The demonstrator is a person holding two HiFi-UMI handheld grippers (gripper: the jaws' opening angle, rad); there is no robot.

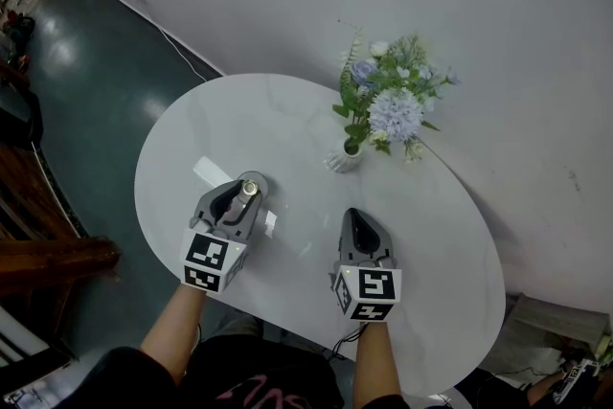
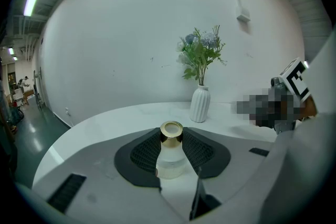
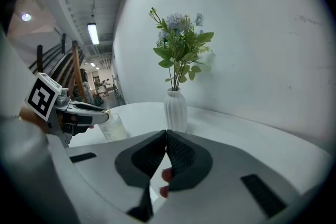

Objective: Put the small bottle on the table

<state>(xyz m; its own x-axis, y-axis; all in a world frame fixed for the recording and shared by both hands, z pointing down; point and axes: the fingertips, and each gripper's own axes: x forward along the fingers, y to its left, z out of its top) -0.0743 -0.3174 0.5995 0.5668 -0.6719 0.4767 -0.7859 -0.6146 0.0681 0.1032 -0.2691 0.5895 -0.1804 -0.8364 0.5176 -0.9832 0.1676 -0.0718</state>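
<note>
A small frosted bottle (image 2: 171,162) with a gold cap (image 1: 250,188) stands upright between the ribbed pads of my left gripper (image 2: 171,147), which is shut on it. In the head view this gripper (image 1: 245,196) is over the near left part of the round white table (image 1: 287,115). Seen from the right gripper view, the bottle (image 3: 113,126) is low at the tabletop; I cannot tell whether its base touches. My right gripper (image 1: 353,218) is beside it to the right, jaws shut (image 3: 167,136) with nothing between them.
A white ribbed vase (image 1: 343,160) of blue and white flowers (image 1: 393,105) stands at the table's far side, next to the white wall. Dark floor (image 1: 86,91) and wooden furniture (image 1: 38,235) lie left of the table.
</note>
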